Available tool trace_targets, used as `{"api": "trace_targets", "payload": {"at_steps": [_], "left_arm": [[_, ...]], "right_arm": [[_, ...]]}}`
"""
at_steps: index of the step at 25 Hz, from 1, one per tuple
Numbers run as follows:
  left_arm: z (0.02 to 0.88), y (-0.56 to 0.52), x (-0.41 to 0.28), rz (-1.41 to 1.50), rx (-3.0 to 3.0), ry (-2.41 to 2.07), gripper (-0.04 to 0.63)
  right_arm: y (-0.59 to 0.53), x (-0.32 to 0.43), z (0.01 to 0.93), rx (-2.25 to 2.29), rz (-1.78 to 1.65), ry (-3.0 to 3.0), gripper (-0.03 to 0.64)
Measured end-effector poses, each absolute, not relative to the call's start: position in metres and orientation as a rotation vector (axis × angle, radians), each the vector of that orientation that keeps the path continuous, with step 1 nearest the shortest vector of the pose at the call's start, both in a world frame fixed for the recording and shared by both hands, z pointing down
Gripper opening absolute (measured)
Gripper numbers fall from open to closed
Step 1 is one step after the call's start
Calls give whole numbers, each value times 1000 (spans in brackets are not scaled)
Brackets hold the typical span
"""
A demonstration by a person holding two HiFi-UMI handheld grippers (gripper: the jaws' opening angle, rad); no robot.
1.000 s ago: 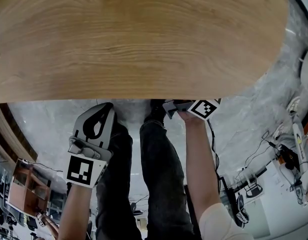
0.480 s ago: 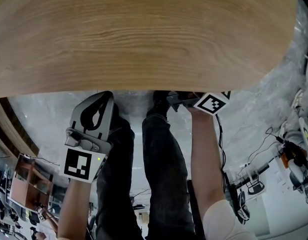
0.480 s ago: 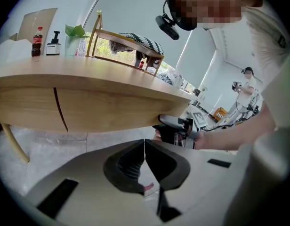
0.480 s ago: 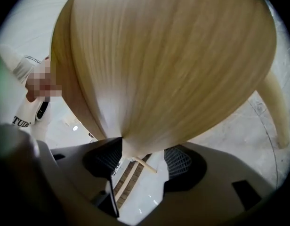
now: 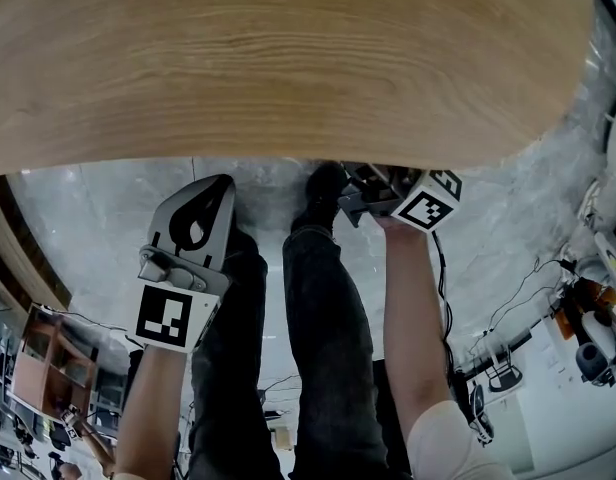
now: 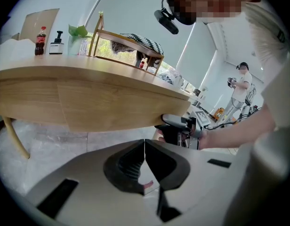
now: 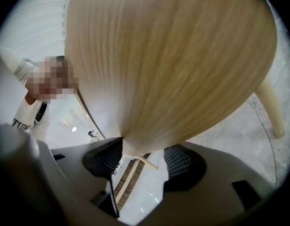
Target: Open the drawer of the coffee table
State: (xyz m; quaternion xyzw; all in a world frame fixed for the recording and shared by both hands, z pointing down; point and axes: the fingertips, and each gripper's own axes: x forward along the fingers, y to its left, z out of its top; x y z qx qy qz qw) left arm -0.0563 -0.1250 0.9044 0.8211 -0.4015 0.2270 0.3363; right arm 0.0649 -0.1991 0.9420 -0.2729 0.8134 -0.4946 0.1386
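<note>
The wooden coffee table [image 5: 288,68] fills the top of the head view. Its drawer front [image 6: 112,107] is the panel under the top. My right gripper [image 5: 360,183] points level at the table's near edge. In the right gripper view its jaws [image 7: 145,154] stand open and have just been closing. The lower edge of the wooden front [image 7: 173,55] sits between them, close to the left pad, with a gap at the right pad. My left gripper [image 5: 210,193] hangs shut and empty below the table's edge, apart from it. Its tips [image 6: 145,142] meet.
The person's dark trouser legs [image 5: 328,348] stand between the grippers. A table leg [image 7: 272,107] is at the right. A bottle [image 6: 40,40] and a wooden rack [image 6: 126,44] stand on the top. Cables and equipment [image 5: 578,318] lie on the floor at the right.
More of the right gripper shows below the table's edge, and its marker cube sits a little further right. The left gripper has kept its place.
</note>
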Motion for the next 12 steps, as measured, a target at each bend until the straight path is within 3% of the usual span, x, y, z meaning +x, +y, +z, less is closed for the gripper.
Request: {"api": "trace_targets", "payload": {"at_steps": [12], "left_arm": [[895, -105, -56, 572, 2164, -1041, 20]], "right_arm": [[-175, 68, 937, -842, -1432, 2345, 296]]}}
